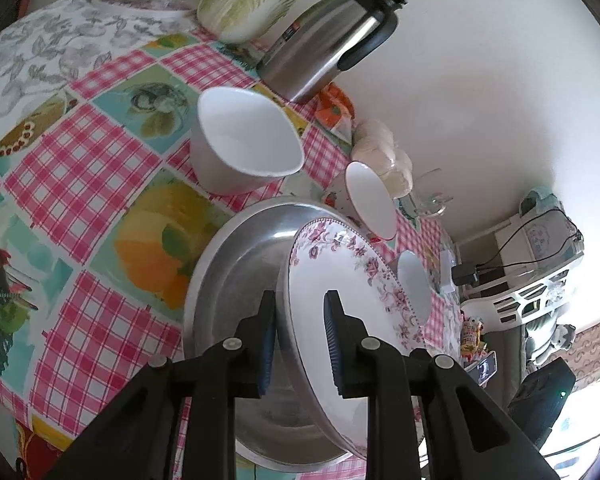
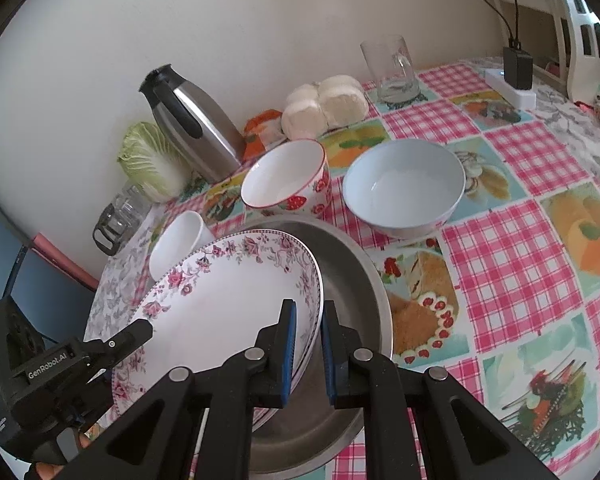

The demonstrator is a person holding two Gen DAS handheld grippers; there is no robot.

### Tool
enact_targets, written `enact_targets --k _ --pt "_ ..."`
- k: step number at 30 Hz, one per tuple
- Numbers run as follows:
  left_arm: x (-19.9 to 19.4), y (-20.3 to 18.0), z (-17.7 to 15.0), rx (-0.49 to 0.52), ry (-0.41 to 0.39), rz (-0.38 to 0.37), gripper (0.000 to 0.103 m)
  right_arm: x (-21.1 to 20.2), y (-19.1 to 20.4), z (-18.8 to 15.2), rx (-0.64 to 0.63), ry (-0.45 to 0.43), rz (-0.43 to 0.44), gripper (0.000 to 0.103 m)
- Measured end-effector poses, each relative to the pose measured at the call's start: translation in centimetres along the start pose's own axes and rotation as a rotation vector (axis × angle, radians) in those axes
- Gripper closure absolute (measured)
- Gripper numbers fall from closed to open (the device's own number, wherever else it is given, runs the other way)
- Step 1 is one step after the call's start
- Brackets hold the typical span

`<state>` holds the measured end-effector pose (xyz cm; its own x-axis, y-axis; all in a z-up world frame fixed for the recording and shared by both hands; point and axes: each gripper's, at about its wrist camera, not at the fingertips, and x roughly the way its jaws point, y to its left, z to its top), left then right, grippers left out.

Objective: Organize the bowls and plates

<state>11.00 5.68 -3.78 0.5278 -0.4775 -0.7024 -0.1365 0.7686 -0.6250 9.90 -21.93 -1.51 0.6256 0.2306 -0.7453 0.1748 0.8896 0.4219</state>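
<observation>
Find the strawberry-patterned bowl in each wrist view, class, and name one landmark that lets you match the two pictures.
Left wrist: strawberry bowl sits right of centre, seen nearly edge-on, just beyond the floral plate.
Right wrist: strawberry bowl sits upper centre, upright, behind the steel basin.
Shared landmark: the steel thermos jug against the wall.

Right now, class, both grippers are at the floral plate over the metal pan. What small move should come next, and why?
Probably lower the floral plate flat into the metal pan. It is tilted, with the right gripper straddling one rim and the left gripper the opposite rim, so it looks carried rather than resting.
</observation>
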Motion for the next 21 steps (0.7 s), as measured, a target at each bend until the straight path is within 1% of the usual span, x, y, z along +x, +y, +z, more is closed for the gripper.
enact_targets --k 8,21 --pt "1.8 1.3 -0.2 -0.040 0.038 0.038 0.080 1.4 -0.2 -0.2 -0.003 0.036 -0.021 0.090" --pt "3.3 1.6 -0.3 -0.049 0.062 0.071 0.080 2.8 -0.8 -0.5 0.012 0.063 -0.029 0.090"
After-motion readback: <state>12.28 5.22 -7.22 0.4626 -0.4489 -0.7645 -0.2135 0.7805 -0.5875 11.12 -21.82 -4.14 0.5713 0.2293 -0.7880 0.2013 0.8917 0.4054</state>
